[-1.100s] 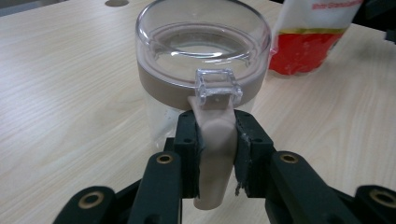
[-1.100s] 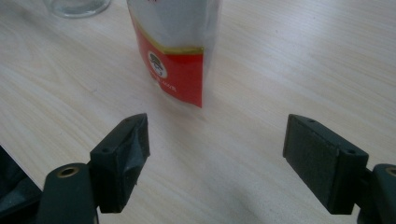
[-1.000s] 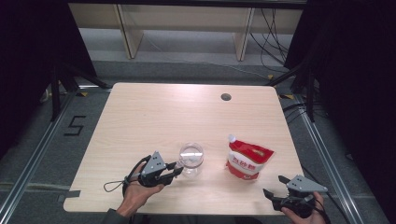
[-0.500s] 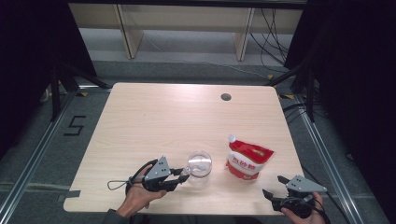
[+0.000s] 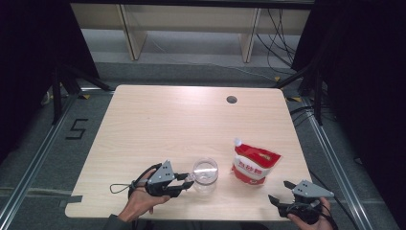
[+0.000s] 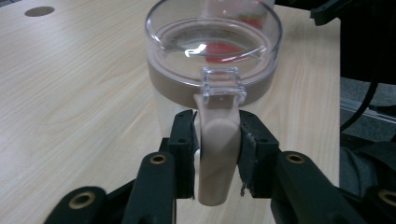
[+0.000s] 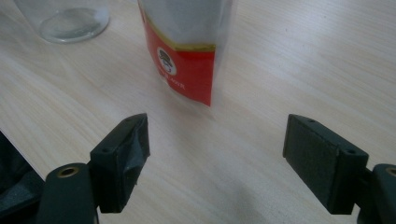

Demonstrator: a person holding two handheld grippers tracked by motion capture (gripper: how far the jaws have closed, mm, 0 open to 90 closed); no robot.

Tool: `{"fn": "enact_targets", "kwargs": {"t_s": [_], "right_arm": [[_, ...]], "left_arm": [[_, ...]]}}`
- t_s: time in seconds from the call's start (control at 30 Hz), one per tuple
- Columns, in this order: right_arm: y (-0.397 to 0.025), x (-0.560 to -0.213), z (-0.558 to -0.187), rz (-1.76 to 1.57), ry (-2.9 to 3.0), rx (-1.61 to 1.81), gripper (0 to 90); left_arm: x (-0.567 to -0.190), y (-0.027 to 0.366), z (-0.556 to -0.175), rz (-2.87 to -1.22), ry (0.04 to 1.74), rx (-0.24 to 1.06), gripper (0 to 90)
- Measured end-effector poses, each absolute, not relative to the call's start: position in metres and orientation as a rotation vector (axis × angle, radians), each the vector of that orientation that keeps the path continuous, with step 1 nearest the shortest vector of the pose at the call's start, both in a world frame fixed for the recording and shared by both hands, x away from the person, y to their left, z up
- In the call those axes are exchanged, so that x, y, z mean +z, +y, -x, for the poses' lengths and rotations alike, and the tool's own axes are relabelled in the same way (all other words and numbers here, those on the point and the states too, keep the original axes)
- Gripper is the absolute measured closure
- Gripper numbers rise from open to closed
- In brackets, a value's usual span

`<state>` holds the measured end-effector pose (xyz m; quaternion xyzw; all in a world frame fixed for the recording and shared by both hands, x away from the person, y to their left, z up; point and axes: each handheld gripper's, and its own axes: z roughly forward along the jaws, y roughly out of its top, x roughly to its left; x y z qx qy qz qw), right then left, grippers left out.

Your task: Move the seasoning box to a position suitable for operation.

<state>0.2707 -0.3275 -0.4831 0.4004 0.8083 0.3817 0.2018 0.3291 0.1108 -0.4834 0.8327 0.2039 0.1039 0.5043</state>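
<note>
A clear jar (image 5: 205, 173) with a beige collar stands near the table's front edge. My left gripper (image 5: 189, 183) is shut on its beige handle (image 6: 216, 154), and the left gripper view shows the jar's open top (image 6: 212, 46) just past the jaws. A red and white pouch (image 5: 253, 164) stands upright to the right of the jar. My right gripper (image 5: 279, 190) is open at the front right corner. In the right gripper view it (image 7: 217, 149) faces the pouch (image 7: 187, 51) with bare table between its jaws, and the jar's base (image 7: 70, 18) shows at upper left.
A round cable hole (image 5: 231, 99) sits in the wooden table (image 5: 167, 120) near its far edge. A black cable (image 5: 122, 188) loops from the left gripper by the table's front left. Shelving and dark curtains stand beyond the table.
The jar has slid a little to the right and toward the front edge, with the left gripper on its handle. The right gripper and pouch have stayed put.
</note>
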Motion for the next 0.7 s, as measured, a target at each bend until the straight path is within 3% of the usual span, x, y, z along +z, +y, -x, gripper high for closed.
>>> {"fn": "enact_targets", "kwargs": {"t_s": [0.5,0.7], "right_arm": [[-0.325,-0.482,-0.269,-1.093,2.267,1.084,25.8],[-0.322,-0.483,-0.270,-1.070,2.279,1.133,26.4]], "left_arm": [[-0.484,0.119,-0.333,-1.992,0.617,0.311,68.5],[-0.484,0.125,-0.327,-1.962,0.667,0.284,57.4]]}}
